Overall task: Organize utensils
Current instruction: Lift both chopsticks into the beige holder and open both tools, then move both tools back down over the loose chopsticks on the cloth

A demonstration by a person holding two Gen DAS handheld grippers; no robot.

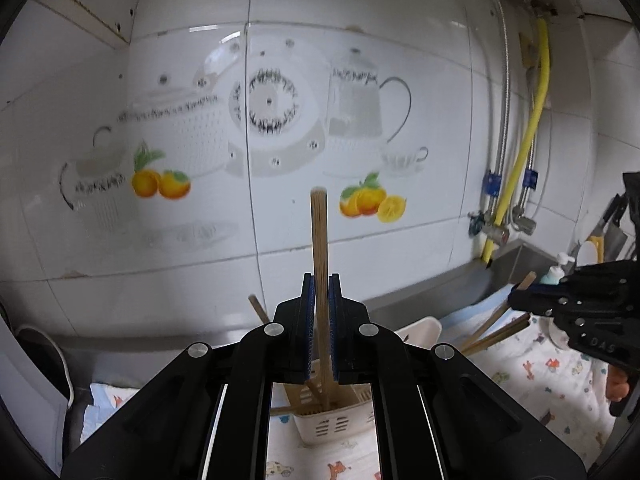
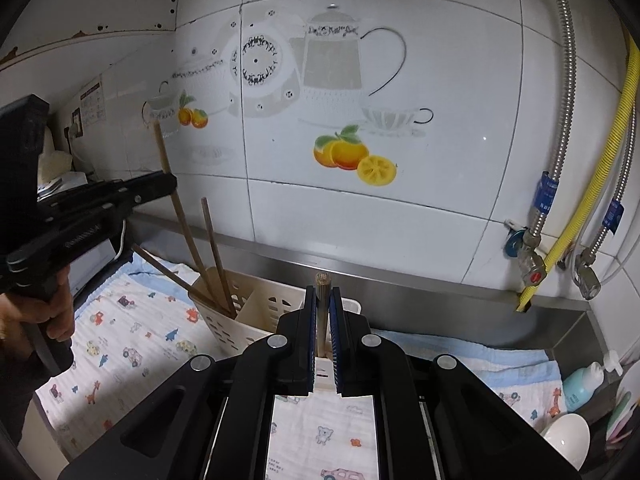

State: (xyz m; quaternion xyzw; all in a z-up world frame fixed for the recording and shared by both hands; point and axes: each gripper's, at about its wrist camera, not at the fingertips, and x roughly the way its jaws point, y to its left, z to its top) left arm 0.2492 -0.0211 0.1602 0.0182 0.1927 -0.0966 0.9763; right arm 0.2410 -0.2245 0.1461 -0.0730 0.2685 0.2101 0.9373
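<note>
My left gripper (image 1: 320, 292) is clamped on one wooden chopstick (image 1: 319, 236), which stands almost upright between the pads with its lower end down inside the white slotted utensil holder (image 1: 332, 420). My right gripper (image 2: 323, 304) is likewise closed on a second chopstick (image 2: 321, 280), seen nearly end-on, with the holder's rim (image 2: 256, 280) just beyond and below the fingertips.

Procedure, as I judge it:

1. Left side: keep the stick vertical and lower it along its own axis until the tip seats on the holder floor. Only then should the pads release. Letting go early would probably let it topple against the rim.
2. Right side: the stick is not yet over a compartment, as far as I can tell. Bring its lower end over the opening before descending, and choose the compartment that already holds sticks.
3. Watch the three chopsticks (image 2: 212, 256) already leaning in the left compartment; they tilt outward and could be knocked by an incoming finger.
4. Work one hand at a time: both grippers converge on the same small holder.

The holder sits on a printed cloth (image 2: 132, 344) spread over the counter. Behind it runs the steel backsplash (image 2: 400, 276), then the tiled wall (image 2: 440, 160).
</note>
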